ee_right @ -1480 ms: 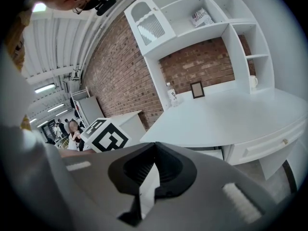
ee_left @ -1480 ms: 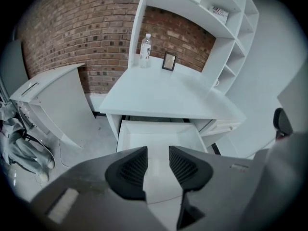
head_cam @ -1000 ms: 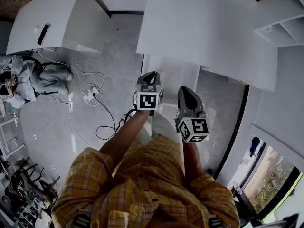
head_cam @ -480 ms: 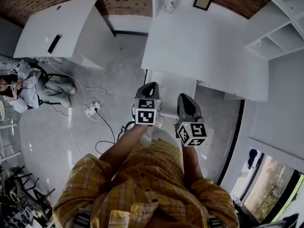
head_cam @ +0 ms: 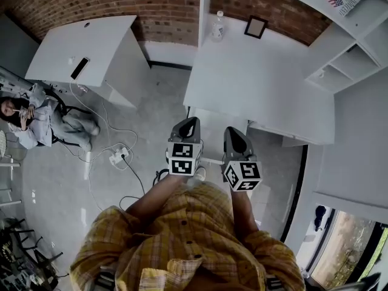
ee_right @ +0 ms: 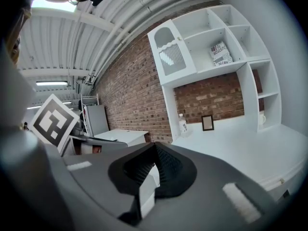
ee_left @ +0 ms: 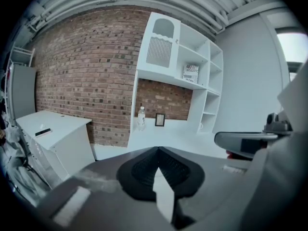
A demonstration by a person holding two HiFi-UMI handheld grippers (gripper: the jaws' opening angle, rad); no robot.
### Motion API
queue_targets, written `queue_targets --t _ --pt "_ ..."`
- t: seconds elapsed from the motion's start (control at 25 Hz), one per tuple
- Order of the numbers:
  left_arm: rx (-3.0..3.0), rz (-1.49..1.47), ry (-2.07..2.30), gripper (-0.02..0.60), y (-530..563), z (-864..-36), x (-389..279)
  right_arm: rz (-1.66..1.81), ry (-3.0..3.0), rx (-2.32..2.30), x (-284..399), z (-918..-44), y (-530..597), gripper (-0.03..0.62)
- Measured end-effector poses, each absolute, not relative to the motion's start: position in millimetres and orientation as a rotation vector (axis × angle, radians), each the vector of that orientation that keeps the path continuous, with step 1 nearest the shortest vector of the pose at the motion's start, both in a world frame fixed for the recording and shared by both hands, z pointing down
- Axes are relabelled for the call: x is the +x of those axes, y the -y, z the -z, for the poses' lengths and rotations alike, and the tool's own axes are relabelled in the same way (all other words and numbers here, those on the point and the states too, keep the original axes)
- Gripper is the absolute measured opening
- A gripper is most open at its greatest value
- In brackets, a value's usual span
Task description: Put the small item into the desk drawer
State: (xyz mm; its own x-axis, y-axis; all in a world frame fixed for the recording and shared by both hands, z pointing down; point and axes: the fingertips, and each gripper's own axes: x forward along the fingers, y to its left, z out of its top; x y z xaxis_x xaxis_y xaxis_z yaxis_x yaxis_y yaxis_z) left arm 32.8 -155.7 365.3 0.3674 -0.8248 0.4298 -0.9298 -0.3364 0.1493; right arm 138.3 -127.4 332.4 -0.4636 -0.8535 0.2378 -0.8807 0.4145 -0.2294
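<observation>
Broadly, by descending size: brick wall (head_cam: 163,5) across the far side. White desk (head_cam: 254,83), with a white shelf unit (head_cam: 351,47) on its right. Second white table (head_cam: 91,47) to the left, well apart from the desk. Seated person (head_cam: 36,117) at the far left edge. Checked shirt (head_cam: 188,235) of the wearer, both arms held forward. Drawer unit (head_cam: 215,123), white, just under the desk's near edge and directly ahead of both tools — open or closed cannot be told. Left gripper (head_cam: 191,123): jaws clenched, nothing between them. Right gripper (head_cam: 233,133), just beside it: jaws likewise pressed together and empty. Bottle (head_cam: 217,26) and picture frame (head_cam: 256,26), upright at the back of the desk. Small item — not made out in any view.
</observation>
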Motion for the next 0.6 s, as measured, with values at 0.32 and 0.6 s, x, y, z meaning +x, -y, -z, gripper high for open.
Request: queue_targets --t 0.32,0.6 --pt "2.28 -0.277 1.54 0.003 148 -331 28 -0.423 2.606 1.559 132 -308 128 -0.003" --pt "2.363 -0.224 1.555 0.003 142 -308 28 -0.356 2.632 1.576 133 -287 131 -0.003"
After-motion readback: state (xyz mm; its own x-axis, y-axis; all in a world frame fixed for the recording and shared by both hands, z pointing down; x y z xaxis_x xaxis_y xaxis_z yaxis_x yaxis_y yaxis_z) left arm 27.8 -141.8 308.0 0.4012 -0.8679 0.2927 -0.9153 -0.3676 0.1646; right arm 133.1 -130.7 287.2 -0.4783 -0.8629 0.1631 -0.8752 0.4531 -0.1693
